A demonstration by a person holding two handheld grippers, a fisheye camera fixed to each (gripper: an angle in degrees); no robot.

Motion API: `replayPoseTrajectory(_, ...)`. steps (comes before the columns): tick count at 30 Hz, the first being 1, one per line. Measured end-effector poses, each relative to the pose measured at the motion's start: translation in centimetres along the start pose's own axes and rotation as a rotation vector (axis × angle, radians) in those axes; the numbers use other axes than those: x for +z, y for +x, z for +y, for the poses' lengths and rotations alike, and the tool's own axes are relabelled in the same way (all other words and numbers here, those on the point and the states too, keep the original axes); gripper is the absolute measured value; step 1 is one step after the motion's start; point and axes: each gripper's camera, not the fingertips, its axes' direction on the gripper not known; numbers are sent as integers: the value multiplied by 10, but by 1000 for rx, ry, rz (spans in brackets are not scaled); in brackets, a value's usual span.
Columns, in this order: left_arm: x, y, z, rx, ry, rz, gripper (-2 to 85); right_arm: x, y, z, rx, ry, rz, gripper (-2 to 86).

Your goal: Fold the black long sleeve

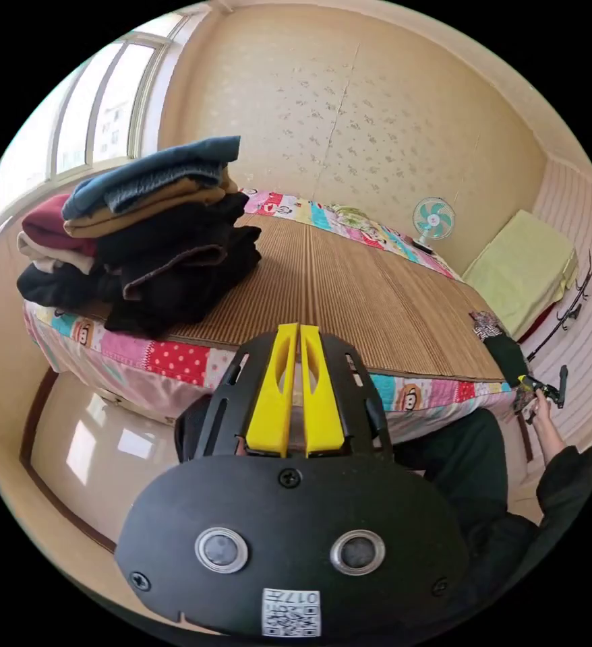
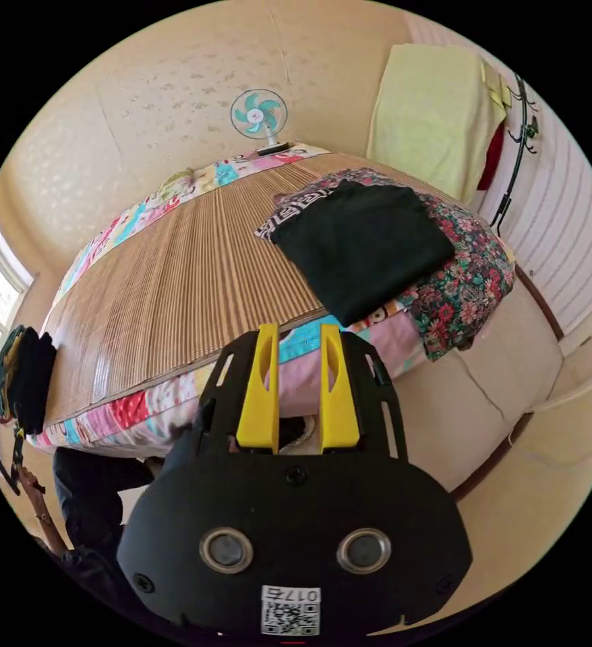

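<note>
Black long sleeve (image 2: 360,249): plain black garment, already folded into a flat, roughly rectangular packet, sleeves not visible; edges fairly neat, surface smooth with little wrinkling; lies near the corner of the bed, on top of a floral-patterned cloth (image 2: 464,283) that shows round its far and outer sides; one corner reaches over the bed's edge onto the patchwork sheet (image 2: 168,397); a black-and-white patterned band (image 2: 296,205) peeks out beside its far edge; in the left gripper view it shows as a small dark patch (image 1: 505,357) at the bed's far corner; nothing grips it.
</note>
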Motion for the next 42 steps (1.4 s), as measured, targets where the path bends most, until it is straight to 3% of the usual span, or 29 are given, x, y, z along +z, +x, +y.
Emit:
replayPoseTrajectory(4,19,13,-5,-43,-67,231,-5,30,47,-38,137,17,-59,72)
replayPoseTrajectory(7,21,23,-4,-43,-93,264,-5,58,29,-63,129,-18,-212,27)
replayPoseTrajectory(11,19,24,1,-53,-113,266,-5,68,-101,-52,-184,-70,-452,15)
replayPoseTrajectory(14,14,14,5,-92,-120,256,-5,49,-165,-20,-241,30,-185,23)
replayPoseTrajectory(18,3,-1,10,-93,-113,260,-6,15,-124,-20,-9,239,166,76)
replayPoseTrajectory(20,0,-7,16,-82,-116,232,-5,19,-89,-26,60,224,319,78)
replayPoseTrajectory(22,3,-12,21,-94,-114,259,-6,39,-51,-34,139,85,443,65)
replayPoseTrajectory(23,7,-16,25,-110,-118,293,-6,55,-31,-33,156,-28,412,52)
replayPoseTrajectory(25,16,-19,29,-132,-134,345,-7,36,-33,-18,140,44,296,36)
replayPoseTrajectory(29,35,-19,36,-140,-178,426,-8,-43,-117,43,-82,169,-122,24)
replayPoseTrajectory(33,45,-17,38,-136,-204,473,-9,-66,-222,130,-432,28,-456,21)
replayPoseTrajectory(35,46,-18,38,-129,-224,499,-9,-73,-236,152,-479,-12,-533,25)
replayPoseTrajectory(37,44,-19,39,-119,-236,511,-9,-89,-225,163,-410,78,-509,36)
replayPoseTrajectory(39,43,-20,45,-108,-246,518,-9,-99,-203,172,-295,213,-365,74)
replayPoseTrajectory(42,49,-15,58,-84,-284,535,-6,-64,-201,165,-303,78,-264,87)
